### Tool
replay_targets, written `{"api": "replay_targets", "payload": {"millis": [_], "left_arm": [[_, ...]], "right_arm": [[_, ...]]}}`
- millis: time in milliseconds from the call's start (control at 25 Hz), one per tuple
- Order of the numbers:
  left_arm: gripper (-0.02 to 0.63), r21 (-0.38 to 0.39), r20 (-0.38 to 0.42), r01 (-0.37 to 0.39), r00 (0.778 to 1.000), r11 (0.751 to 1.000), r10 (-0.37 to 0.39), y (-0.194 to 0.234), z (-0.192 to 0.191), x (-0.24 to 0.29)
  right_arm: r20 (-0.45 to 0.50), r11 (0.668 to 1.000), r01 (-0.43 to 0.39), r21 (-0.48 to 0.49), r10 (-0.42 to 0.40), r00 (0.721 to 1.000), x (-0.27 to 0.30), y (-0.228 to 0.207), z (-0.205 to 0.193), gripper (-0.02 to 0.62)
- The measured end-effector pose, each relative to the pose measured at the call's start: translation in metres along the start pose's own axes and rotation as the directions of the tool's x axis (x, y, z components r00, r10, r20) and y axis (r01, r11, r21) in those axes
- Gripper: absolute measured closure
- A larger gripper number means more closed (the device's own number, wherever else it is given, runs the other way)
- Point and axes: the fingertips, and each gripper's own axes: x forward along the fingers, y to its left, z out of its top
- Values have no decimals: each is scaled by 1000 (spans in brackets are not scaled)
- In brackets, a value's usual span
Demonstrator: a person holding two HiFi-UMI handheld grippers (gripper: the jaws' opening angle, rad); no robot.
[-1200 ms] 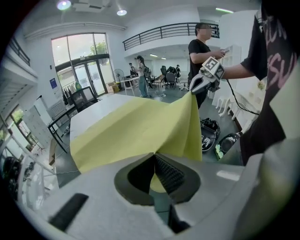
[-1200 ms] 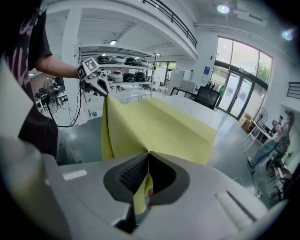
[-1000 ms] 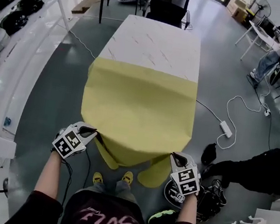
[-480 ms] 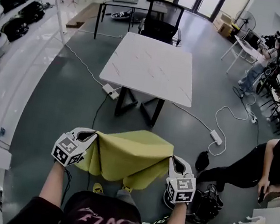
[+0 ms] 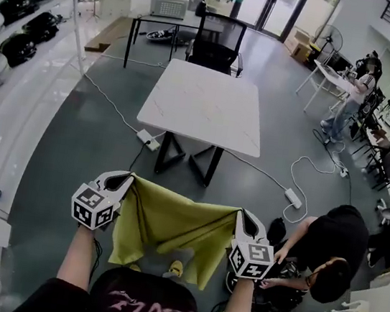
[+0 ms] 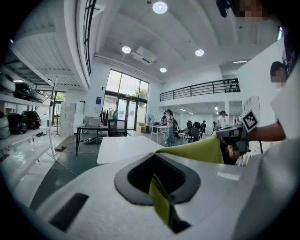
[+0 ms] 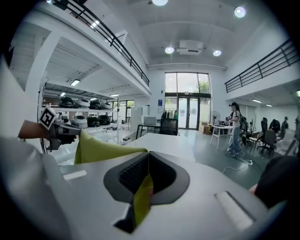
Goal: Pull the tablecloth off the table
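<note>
The yellow tablecloth (image 5: 170, 224) hangs between my two grippers, clear of the white marble-top table (image 5: 206, 106), whose top is bare. My left gripper (image 5: 128, 178) is shut on the tablecloth's left corner, and a strip of yellow cloth (image 6: 161, 201) is pinched in its jaws. My right gripper (image 5: 241, 214) is shut on the right corner, with cloth (image 7: 140, 199) pressed between its pads. In the left gripper view the cloth (image 6: 197, 150) stretches to the right gripper (image 6: 234, 136). From the right gripper view the cloth (image 7: 101, 147) runs to the left gripper (image 7: 58, 129).
A black office chair (image 5: 218, 42) stands behind the table, with a black desk (image 5: 164, 23) farther back. A power strip (image 5: 293, 198) and white cables lie on the floor at right. A person in black (image 5: 326, 251) crouches at my right. Shelving (image 5: 10, 29) lines the left side.
The tablecloth has come wholly off the table and now hangs bunched between the grippers. Both grippers rose and drew back from the table. The person at right has crouched lower.
</note>
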Motion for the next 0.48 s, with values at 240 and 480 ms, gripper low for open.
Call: {"api": "replay_targets", "payload": {"millis": [240, 480], "left_arm": [[600, 13, 80, -22, 997, 1000, 21, 8, 37, 2], [600, 9, 143, -32, 989, 999, 30, 14, 59, -2]], "right_arm": [[96, 998, 47, 37, -51, 994, 4, -6, 34, 579], [149, 996, 81, 45, -87, 985, 3, -3, 52, 580]]}}
